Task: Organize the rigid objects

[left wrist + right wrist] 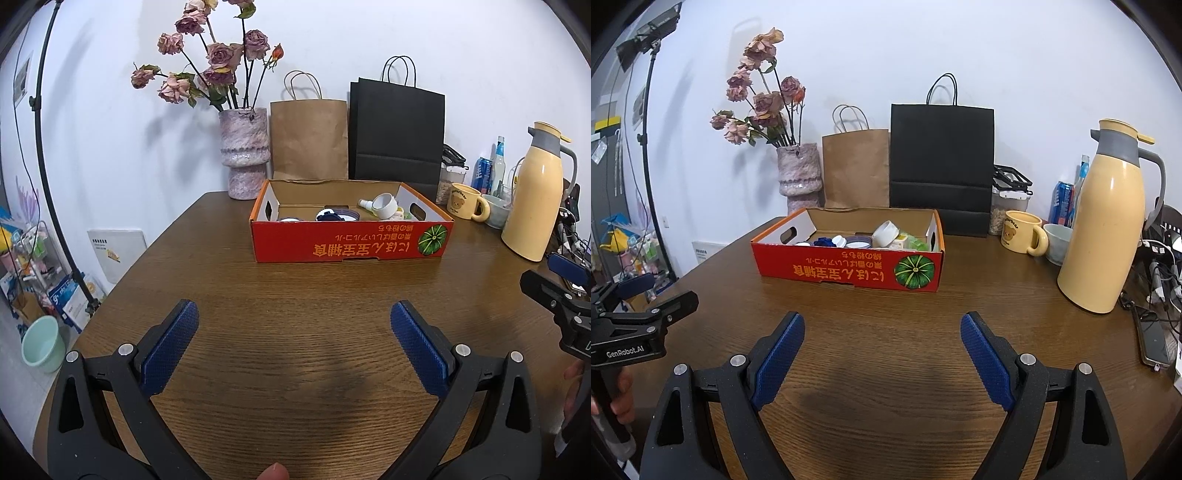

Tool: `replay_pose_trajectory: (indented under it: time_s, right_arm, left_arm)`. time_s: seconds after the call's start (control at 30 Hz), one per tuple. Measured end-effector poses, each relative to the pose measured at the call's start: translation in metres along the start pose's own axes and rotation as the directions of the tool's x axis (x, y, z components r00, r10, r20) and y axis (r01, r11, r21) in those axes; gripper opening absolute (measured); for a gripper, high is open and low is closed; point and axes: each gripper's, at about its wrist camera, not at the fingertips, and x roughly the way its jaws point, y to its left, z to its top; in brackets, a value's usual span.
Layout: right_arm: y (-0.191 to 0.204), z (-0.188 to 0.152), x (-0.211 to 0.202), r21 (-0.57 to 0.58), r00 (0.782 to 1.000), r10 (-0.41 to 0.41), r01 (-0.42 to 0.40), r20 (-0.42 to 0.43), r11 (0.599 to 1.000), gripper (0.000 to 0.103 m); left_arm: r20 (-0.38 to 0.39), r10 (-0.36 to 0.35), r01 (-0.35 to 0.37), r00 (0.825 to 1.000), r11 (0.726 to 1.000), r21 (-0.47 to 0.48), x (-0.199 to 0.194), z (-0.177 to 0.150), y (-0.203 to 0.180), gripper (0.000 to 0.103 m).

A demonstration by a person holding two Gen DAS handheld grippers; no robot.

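Note:
A red cardboard box (351, 243) (849, 267) with a pumpkin print stands on the wooden table (258, 295) (886, 354), far side. Inside lie small rigid items: a white cup (384, 205) (885, 232), a dark blue piece (330, 216) (824, 242), a round striped dish (859, 242) and green pieces (916, 242). My left gripper (294, 314) is open and empty, over bare table in front of the box. My right gripper (882, 325) is open and empty, also in front of the box. Each gripper shows at the other view's edge.
A vase of dried roses (245, 151) (798, 173), a brown bag (308, 138) and a black bag (942, 166) stand behind the box. A yellow thermos (1106, 221), yellow mug (1021, 232), bowl, cans and a phone (1152, 338) crowd the right side.

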Motion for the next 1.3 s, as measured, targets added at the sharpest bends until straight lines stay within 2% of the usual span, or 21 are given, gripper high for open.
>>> replay_pose_trajectory:
  time_s: [1.3]
  right_arm:
    - [0.0013, 0.003, -0.0027, -0.001, 1.0, 0.001, -0.001, 0.002, 1.0, 0.091]
  left_arm:
    - [0.008, -0.024, 0.024, 1.0, 1.0, 0.014, -0.005, 0.0018, -0.0047, 0.103]
